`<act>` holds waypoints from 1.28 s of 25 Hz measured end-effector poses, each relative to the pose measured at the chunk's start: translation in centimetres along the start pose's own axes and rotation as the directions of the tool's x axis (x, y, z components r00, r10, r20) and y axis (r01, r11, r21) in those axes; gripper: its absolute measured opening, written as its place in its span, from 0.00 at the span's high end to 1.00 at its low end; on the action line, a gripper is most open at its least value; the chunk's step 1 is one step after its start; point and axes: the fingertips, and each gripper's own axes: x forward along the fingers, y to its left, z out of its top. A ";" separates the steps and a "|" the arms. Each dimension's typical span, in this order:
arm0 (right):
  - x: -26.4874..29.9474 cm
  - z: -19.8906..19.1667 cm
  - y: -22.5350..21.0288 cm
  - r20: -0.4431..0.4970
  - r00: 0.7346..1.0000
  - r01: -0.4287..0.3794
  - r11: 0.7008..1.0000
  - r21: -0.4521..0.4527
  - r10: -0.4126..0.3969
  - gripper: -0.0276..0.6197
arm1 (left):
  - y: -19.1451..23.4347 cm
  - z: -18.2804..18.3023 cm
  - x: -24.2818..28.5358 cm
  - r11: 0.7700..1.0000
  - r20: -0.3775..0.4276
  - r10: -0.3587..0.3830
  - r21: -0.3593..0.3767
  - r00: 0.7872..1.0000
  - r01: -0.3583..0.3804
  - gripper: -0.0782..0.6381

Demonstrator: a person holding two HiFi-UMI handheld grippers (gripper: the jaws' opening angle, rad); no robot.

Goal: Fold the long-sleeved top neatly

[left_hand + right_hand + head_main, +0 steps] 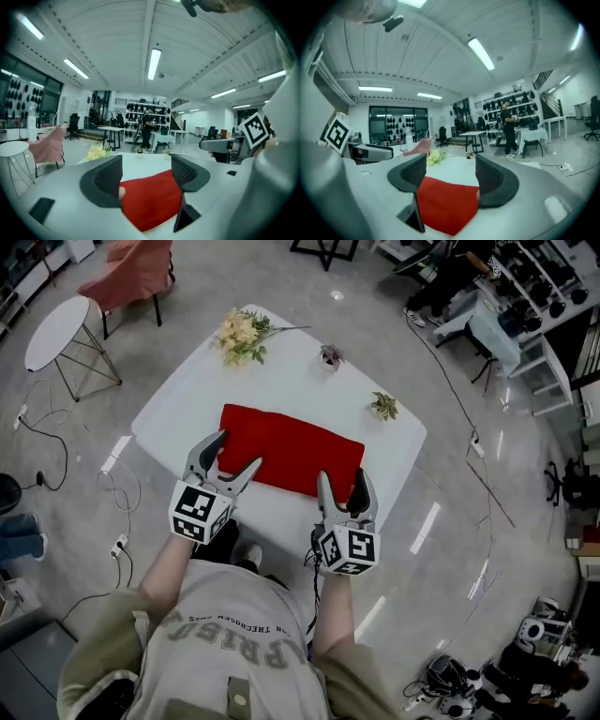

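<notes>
The left gripper (240, 449) has its jaws spread wide with nothing pinched between them, and its own view shows only red cloth lying in the gap. The right gripper (342, 475) is likewise spread and empty. Both hang at the near long edge of the long-sleeved top (291, 451), the left over its near left corner and the right over its near right corner. Neither is clearly the closer one. The top lies flat on the white desk (281, 382) as a tidy red rectangle, its long axis running from side to side in front of the person and sloping a little away on the left. From each gripper the cloth stretches forward, so a further fold would likely mean taking the near edge and carrying it away from the body. No sleeves, collar or hem can be made out, and whether the jaw tips touch the cloth or hover just above it cannot be told. Beyond the far edge stand yellow flowers (239, 334) and two small plants (330, 355), well apart from the top.
</notes>
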 end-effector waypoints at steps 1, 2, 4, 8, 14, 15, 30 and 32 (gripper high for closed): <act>-0.7 0.6 0.3 0.033 0.999 0.030 1.000 -0.007 -0.029 0.45 | -0.4 0.5 -0.5 1.000 0.027 0.028 0.003 0.999 -0.028 0.44; -1.4 1.2 0.7 0.059 0.997 0.057 0.998 -0.028 -0.056 0.46 | -0.7 0.9 -1.2 0.998 0.054 0.057 0.004 0.997 -0.057 0.50; -2.8 2.2 1.6 0.108 0.990 0.105 0.990 -0.090 -0.095 0.58 | -1.4 1.5 -2.4 0.994 0.102 0.110 -0.002 0.989 -0.111 0.61; -5.3 3.5 3.1 0.169 0.978 0.148 0.976 -0.160 -0.121 0.80 | -2.1 2.1 -4.8 0.976 0.137 0.217 -0.012 0.966 -0.218 0.78; -7.5 4.0 4.1 0.197 0.972 0.169 0.964 -0.207 -0.128 0.95 | -3.5 3.3 -7.0 0.967 0.210 0.250 -0.005 0.945 -0.254 0.87; -7.6 4.2 4.3 0.203 0.972 0.164 0.964 -0.209 -0.121 0.95 | -3.7 3.4 -7.2 0.967 0.220 0.248 -0.002 0.943 -0.254 0.87; -7.7 4.9 6.8 0.207 0.974 0.149 0.947 -0.285 -0.091 0.96 | -5.2 4.6 -7.9 0.966 0.262 0.235 0.044 0.936 -0.255 0.87; -7.7 6.0 7.5 0.246 0.966 0.148 0.949 -0.277 -0.079 0.96 | -5.3 4.7 -7.8 0.967 0.263 0.229 0.049 0.937 -0.250 0.87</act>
